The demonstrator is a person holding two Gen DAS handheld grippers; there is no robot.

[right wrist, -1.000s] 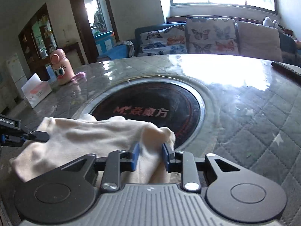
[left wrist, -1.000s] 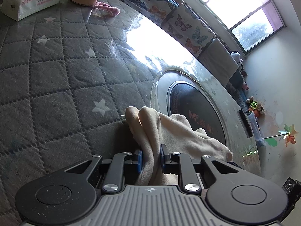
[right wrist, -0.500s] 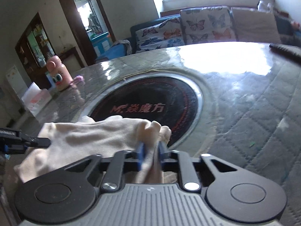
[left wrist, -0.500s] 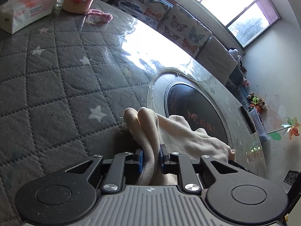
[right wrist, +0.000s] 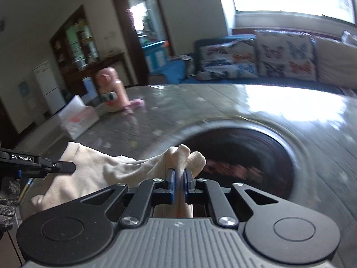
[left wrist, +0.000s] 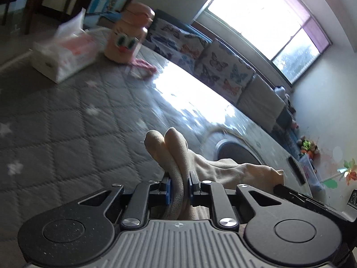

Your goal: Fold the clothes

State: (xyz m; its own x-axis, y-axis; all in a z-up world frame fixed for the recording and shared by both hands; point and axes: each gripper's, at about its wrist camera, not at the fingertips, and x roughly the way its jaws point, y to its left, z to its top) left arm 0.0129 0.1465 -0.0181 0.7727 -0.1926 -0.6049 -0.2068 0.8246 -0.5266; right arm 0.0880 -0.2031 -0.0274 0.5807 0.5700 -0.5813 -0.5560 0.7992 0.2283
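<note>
A cream-coloured garment (left wrist: 214,169) is stretched between my two grippers above the round table. My left gripper (left wrist: 179,185) is shut on one bunched corner, whose folds stick up past the blue pads. In the right wrist view the same garment (right wrist: 107,172) runs leftwards from my right gripper (right wrist: 179,184), which is shut on a pinched fold of it. The left gripper (right wrist: 64,167) shows there at the far left edge, gripping the other end. The cloth hangs lifted, with its lower edge drooping out of sight behind the gripper bodies.
The table has a grey quilted cover (left wrist: 67,134) and a dark round hob (right wrist: 241,156) in its middle. A tissue box (left wrist: 64,53), a pink duck-faced bottle (left wrist: 127,42) and a pink strap (left wrist: 142,64) stand at the far side. A butterfly-cushioned sofa (right wrist: 256,58) lies beyond.
The right gripper closed from open onto a fold of the garment. Both grippers then rose with the cloth and tipped up, so more of the room shows.
</note>
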